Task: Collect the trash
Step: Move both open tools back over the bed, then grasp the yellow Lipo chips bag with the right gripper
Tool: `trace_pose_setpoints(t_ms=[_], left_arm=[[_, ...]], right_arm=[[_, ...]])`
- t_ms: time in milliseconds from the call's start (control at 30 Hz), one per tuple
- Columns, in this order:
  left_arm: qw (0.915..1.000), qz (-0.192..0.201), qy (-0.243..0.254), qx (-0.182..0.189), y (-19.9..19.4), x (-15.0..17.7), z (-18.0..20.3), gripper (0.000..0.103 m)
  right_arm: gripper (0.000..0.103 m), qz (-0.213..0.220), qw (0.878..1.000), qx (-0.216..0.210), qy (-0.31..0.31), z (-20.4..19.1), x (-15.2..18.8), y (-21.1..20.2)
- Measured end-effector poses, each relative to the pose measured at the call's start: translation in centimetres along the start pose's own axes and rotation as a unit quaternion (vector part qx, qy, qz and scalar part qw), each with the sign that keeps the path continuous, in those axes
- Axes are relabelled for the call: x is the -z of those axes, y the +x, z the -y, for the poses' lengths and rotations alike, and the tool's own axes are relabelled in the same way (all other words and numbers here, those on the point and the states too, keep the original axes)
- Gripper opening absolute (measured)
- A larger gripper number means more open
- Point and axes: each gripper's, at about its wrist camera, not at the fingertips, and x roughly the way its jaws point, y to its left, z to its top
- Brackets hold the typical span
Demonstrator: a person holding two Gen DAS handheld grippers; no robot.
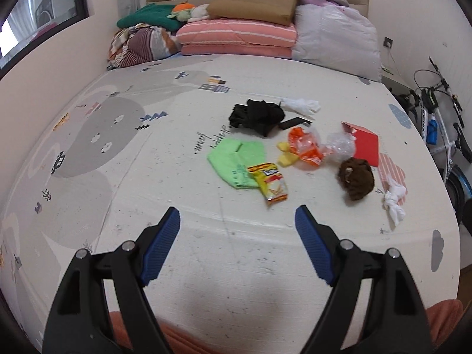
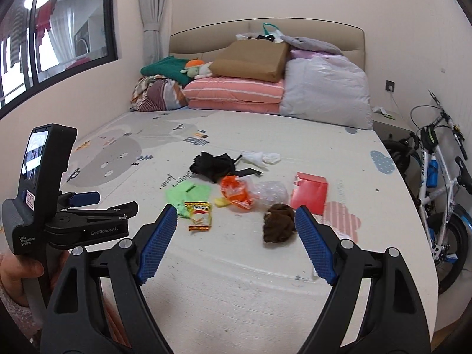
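Blue-padded jaws of the left gripper (image 1: 237, 221) stand wide with nothing between them, above the bare near part of the bed (image 1: 206, 265). In the left wrist view the trash lies beyond them: a yellow chip bag (image 1: 270, 184) overlapping a green cloth (image 1: 233, 159), an orange wrapper (image 1: 303, 147), clear crumpled plastic (image 1: 340, 146), a red box (image 1: 364, 144), a brown clump (image 1: 355, 180), a black bundle (image 1: 256, 115) and white tissue (image 1: 393, 199) at the right.

In the right wrist view the right gripper (image 2: 236, 221) is likewise spread wide and empty. The chip bag (image 2: 200, 216) lies just past its left finger, the brown clump (image 2: 278, 225) near its right one. The left gripper (image 2: 85, 203) shows at the left, gripped by a hand (image 2: 17, 274). A bicycle (image 2: 436, 183) leans by the wall.
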Motion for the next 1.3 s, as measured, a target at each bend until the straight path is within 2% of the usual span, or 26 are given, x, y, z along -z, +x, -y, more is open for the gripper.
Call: trace_pose_setpoints(t_ms=[167,400,700,967,1167,1300], left_arm=[[0.9999,0.009,-0.010,-0.003,0.6,-0.8,-4.0,0.080],[0.9997,0.018,-0.016,-0.008,2.5,-2.3,-8.0,0.080],[0.9995,0.007,0.031,0.001,6.8,-4.0,-9.4,0.081],[0.9956,-0.007,0.084,0.041,11.8,-4.5,-8.1,0.081],[0.9925,-0.039,0.101,0.057,16.1,-4.1,-7.1,0.081],[0.9923,-0.048,0.099,0.056,17.8,-3.9,-7.1,0.081]], right_arm=[[0.079,-0.005,1.000,-0.018,-0.017,-4.1,-1.8,3.1],[0.079,-0.021,0.999,-0.020,-0.017,-7.0,-3.3,8.3],[0.079,-0.040,0.999,-0.005,-0.008,-8.1,-3.4,14.1],[0.079,-0.097,0.995,0.013,-0.022,-8.3,-0.1,20.9],[0.079,-0.133,0.990,0.025,-0.039,-8.3,2.8,25.5],[0.068,-0.154,0.986,0.034,-0.054,-7.8,4.5,27.4]])
